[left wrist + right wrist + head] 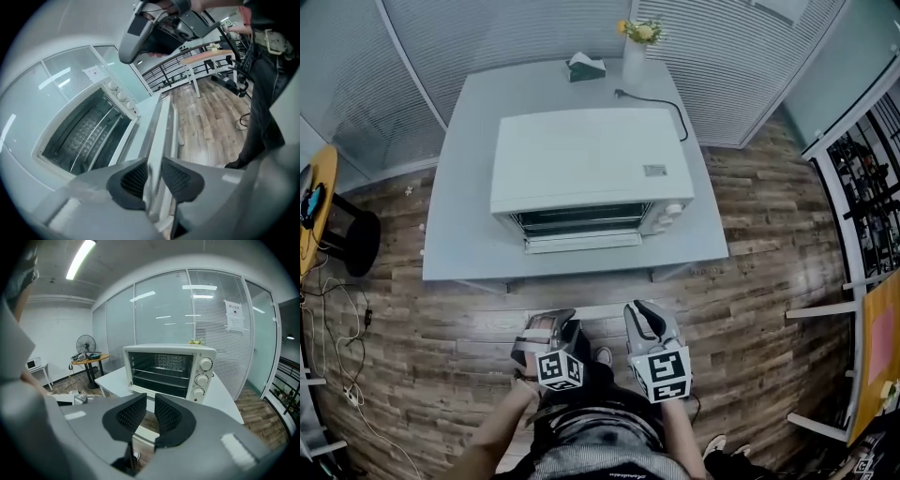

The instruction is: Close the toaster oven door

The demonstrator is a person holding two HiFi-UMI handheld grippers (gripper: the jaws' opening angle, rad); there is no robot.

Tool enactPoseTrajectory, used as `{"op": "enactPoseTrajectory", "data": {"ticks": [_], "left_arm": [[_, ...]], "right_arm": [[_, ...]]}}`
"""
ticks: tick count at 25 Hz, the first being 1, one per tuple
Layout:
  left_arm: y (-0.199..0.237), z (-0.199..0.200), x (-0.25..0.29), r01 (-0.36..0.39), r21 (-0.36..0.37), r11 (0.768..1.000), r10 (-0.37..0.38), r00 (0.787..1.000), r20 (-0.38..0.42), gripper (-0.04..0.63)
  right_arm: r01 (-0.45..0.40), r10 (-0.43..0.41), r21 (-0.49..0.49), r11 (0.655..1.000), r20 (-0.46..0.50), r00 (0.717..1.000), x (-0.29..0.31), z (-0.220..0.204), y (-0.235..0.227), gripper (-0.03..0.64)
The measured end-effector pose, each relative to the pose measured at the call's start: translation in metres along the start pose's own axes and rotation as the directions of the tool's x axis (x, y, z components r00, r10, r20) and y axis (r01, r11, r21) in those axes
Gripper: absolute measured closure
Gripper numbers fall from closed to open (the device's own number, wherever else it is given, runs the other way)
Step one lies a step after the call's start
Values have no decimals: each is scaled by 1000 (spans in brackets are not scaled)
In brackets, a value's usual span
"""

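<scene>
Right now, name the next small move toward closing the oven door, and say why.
Probably reach the left gripper forward to the toaster oven door: it lies open, and the gripper, jaws slightly apart and empty, sits short of the table.

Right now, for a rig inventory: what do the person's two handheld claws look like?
Left claw and right claw are grey moulded shells with dark, mesh-textured pads. Each carries a marker cube of black-and-white squares.
</scene>
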State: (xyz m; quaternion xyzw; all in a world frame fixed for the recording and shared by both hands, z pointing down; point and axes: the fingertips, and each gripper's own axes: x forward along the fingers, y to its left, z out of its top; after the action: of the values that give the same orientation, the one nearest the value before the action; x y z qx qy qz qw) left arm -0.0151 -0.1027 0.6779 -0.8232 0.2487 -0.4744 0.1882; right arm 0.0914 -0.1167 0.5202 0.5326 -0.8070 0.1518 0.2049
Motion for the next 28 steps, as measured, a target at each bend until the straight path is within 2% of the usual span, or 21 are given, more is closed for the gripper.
{"op": "enactPoseTrajectory", "data": {"ticks": [5, 11, 16, 24, 26, 28], "left_arm": [[14, 8, -11, 6, -25, 1000, -5, 1000, 13, 494], [46, 24, -27, -59, -40, 997, 61, 997, 45, 513], [74, 37, -37, -98, -22, 995, 100, 993, 68, 522], [99, 46, -42, -118, -7, 993, 118, 989, 87, 523], [101, 46, -42, -109, -10, 994, 110, 990, 88, 523], [102, 47, -42, -103, -13, 995, 104, 991, 88, 523]], "right_arm": [[-11, 11, -12, 1000, -11, 1000, 1, -2, -1, 561], [-30, 27, -54, 998, -44, 999, 5, -4, 3, 561], [-52, 46, -89, 995, -60, 997, 9, -4, 10, 560], [-101, 68, -224, 969, -154, 986, 23, -17, 24, 540], [-109, 56, -282, 953, -190, 980, 29, -21, 26, 537], [-132, 45, -365, 922, -237, 970, 34, -27, 30, 529]]}}
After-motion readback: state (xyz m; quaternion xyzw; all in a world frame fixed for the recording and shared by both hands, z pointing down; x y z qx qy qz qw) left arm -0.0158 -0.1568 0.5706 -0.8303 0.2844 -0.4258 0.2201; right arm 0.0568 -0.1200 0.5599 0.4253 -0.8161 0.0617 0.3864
